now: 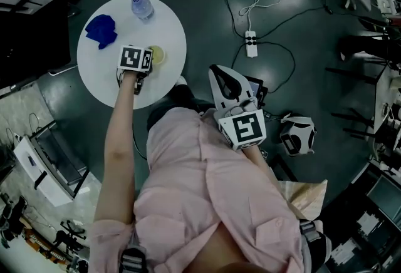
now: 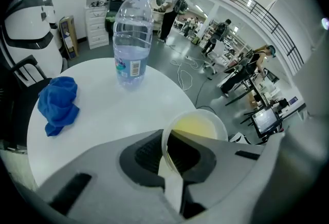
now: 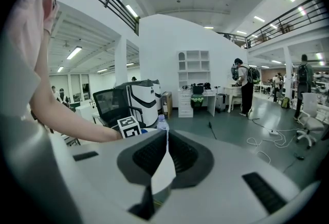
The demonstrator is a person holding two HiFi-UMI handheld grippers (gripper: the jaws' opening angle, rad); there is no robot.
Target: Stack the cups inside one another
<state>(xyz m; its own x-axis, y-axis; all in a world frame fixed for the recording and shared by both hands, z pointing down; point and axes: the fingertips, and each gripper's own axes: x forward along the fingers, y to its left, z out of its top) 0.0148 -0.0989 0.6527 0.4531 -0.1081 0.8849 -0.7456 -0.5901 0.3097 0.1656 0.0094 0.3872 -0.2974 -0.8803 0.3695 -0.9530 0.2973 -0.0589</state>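
My left gripper (image 2: 167, 142) is clamped on the cup (image 2: 201, 126). The two dark ribbed pads pinch its thin wall at the near rim, one pad inside and one outside. The cup is round, of pale translucent plastic, and shows yellowish inside. It sits close to the edge of the table (image 2: 103, 117), on the side where the floor drops away, so there is little room beyond it.

The table is round, white and smooth. A clear ribbed plastic bottle (image 2: 132, 38) with a pale blue cap stands upright towards its far side. The small label on the bottle has print too fine for me to read. A crumpled blue cloth (image 2: 57, 104) lies near the left edge, well apart from both bottle and cup. The stretch of tabletop between those three is bare.

My right gripper (image 3: 166, 138) hangs off the table in front of my pink shirt (image 1: 207, 203), over the dark floor, with its jaws drawn together. A thin pale sliver shows between the pads. It may be part of the gripper itself, but I cannot tell. Each gripper carries a cube with black-and-white square markers and no words.

On the floor to the right of the table, a white power strip (image 1: 251, 43) lies among looping cables.
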